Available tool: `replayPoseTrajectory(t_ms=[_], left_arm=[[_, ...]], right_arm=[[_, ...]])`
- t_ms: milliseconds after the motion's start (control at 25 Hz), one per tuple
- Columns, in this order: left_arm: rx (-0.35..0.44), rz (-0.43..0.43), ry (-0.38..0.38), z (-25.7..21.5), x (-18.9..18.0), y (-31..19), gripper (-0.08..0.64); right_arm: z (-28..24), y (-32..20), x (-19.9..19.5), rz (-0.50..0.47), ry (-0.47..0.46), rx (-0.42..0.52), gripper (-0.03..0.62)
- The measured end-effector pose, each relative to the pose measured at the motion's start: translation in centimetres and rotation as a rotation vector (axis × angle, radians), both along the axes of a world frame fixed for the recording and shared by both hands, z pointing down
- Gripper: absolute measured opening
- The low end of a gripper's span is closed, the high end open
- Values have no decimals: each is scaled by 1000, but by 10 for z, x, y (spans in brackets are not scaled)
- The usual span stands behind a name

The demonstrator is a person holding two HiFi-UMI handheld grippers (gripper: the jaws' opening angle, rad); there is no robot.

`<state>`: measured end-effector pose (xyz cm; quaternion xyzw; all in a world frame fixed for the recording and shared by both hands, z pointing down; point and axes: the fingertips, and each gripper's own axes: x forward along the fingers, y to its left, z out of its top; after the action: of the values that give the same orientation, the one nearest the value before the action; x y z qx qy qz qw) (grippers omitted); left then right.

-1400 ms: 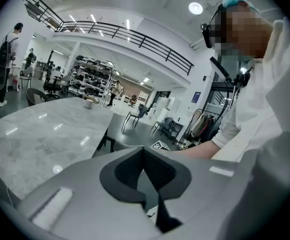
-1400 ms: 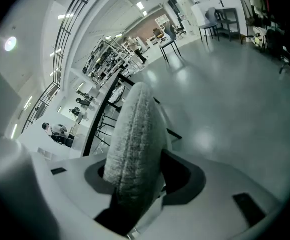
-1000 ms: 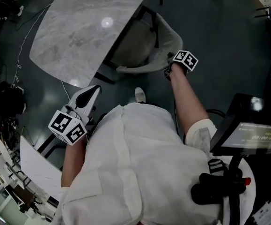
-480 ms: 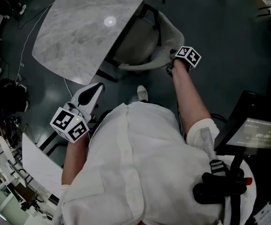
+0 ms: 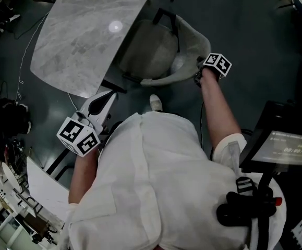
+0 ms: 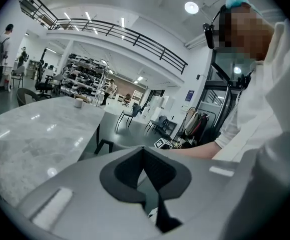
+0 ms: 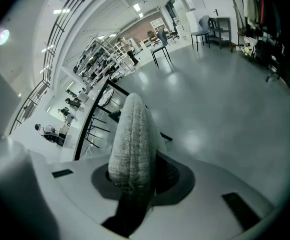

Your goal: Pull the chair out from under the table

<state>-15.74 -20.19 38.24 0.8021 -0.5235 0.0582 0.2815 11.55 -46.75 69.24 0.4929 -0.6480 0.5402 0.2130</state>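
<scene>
Over the last second the chair (image 5: 158, 51) has slid further out from beneath the worktop (image 5: 77, 35). More of its seat now shows clear of the worktop's long edge, and the right claw (image 5: 198, 73) has travelled with it, away from that edge. So the pull looks under way but unfinished, since the far part of the seat and some of the dark frame (image 5: 167, 20) remain under the slab.

The right claw (image 7: 133, 181) has the top rim of the backrest (image 7: 132, 134) between its jaws. They are closing on it, and the cloth is pinched into a narrow ridge. The left claw (image 5: 105, 97) hangs just off the worktop's near corner. Its jaws (image 6: 147, 179) are together with nothing in them, and it touches neither chair nor worktop.

The backrest is a curved shell covered in pale grey, nubbly woven fabric that looks soft enough to give under a grip. The frame is thin black tube. The worktop is polished grey-veined stone with rounded corners, glossy enough to mirror the ceiling lights. The floor (image 5: 244, 46) is smooth, dark and faintly shiny, so the chair will probably slide easily.
</scene>
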Motion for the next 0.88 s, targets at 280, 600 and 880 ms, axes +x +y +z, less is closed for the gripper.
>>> replayPoseTrajectory(t_ms=[280, 600, 880], left_arm=[[-1, 85, 7, 7, 17, -15, 6], [10, 195, 13, 14, 34, -41, 6], [-10, 253, 21, 20, 42, -54, 8]], right_arm=[[2, 11, 48, 35, 10, -4, 83], [8, 16, 93, 43, 16, -14, 83], [10, 23, 140, 42, 36, -20, 79]])
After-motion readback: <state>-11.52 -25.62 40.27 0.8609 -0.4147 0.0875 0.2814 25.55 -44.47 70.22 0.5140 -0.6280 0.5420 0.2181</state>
